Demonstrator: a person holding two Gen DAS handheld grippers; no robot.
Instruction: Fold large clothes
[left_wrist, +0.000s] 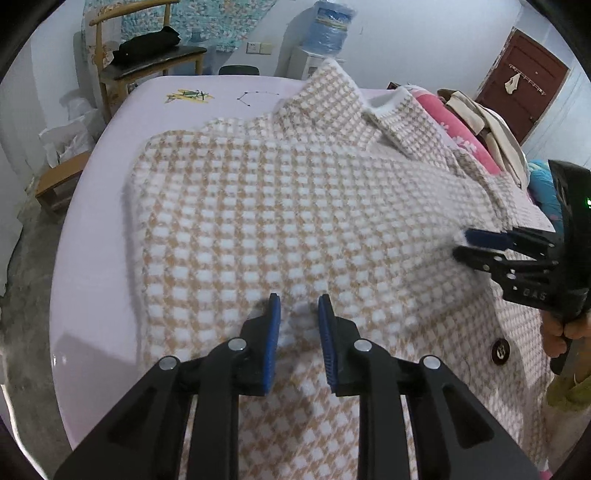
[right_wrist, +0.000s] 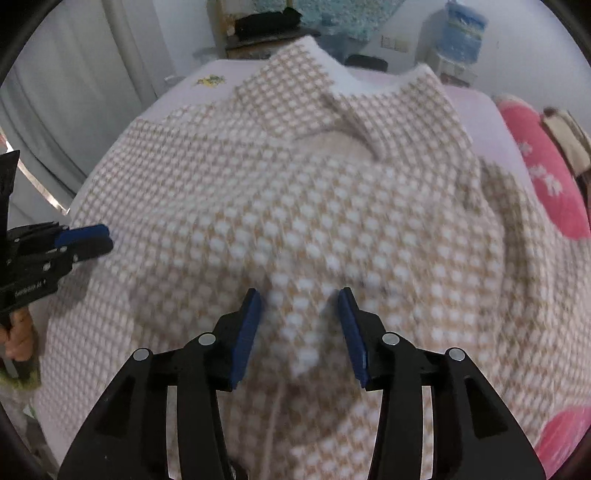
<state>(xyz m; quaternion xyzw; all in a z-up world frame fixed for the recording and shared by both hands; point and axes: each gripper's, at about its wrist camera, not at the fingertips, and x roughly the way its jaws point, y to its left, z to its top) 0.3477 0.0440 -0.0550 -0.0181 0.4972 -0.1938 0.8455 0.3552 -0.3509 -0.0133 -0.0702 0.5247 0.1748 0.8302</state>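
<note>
a pale lilac sheeted bed (left_wrist: 110, 177) is lying beyond both sets of fingers, with a wooden chair (left_wrist: 147, 62) and a blue water cooler bottle (left_wrist: 330, 27) standing past its far edge and a dark red door (left_wrist: 528, 81) showing off to the right. the fuzzy beige-and-white checked coat (left_wrist: 280, 221) is spreading directly under and ahead of the fingertips, collar farthest away. the left gripper (left_wrist: 295, 306) is sitting parted, holding nothing. the right gripper (right_wrist: 299, 299) is gaping wider, empty; its side lettering is looking too blurred to read. bare sheet is showing left of the coat.
</note>
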